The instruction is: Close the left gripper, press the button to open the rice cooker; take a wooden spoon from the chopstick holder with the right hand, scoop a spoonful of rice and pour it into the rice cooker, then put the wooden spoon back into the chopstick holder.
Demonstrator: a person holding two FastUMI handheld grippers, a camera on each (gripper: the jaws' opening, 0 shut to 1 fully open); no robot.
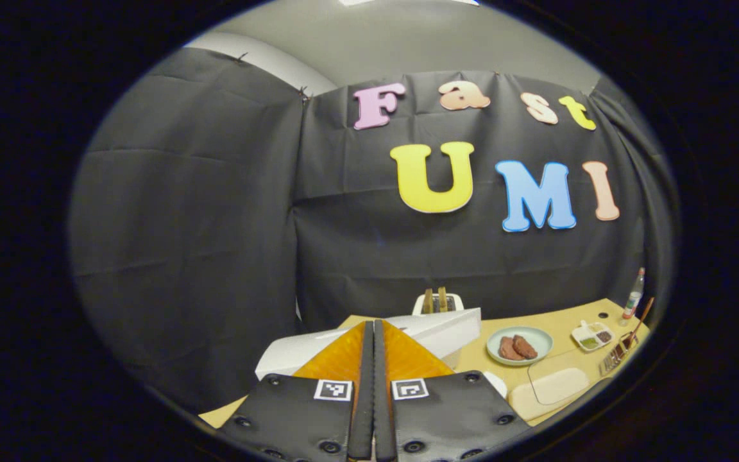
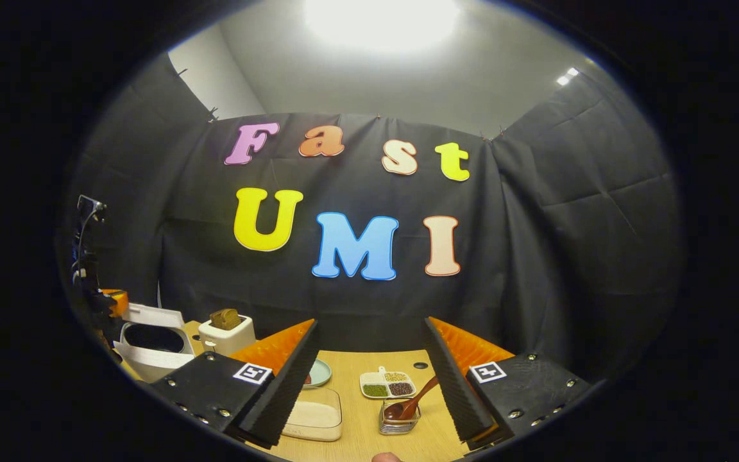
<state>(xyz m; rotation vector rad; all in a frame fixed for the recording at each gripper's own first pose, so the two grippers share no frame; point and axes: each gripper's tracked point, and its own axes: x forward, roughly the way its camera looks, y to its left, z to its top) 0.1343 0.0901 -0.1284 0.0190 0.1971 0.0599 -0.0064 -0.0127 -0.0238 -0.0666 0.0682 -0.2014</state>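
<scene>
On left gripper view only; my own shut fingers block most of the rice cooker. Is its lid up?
Observer: Yes. In the right gripper view the rice cooker has its lid raised, and the dark pot inside is exposed.
Operator: Right gripper state?
Observer: Open, with nothing between its fingers.
Operator: Spoon taken yet?
Observer: No. The wooden spoon sits in the chopstick holder, ahead of the right gripper and nearer its right finger.
</scene>
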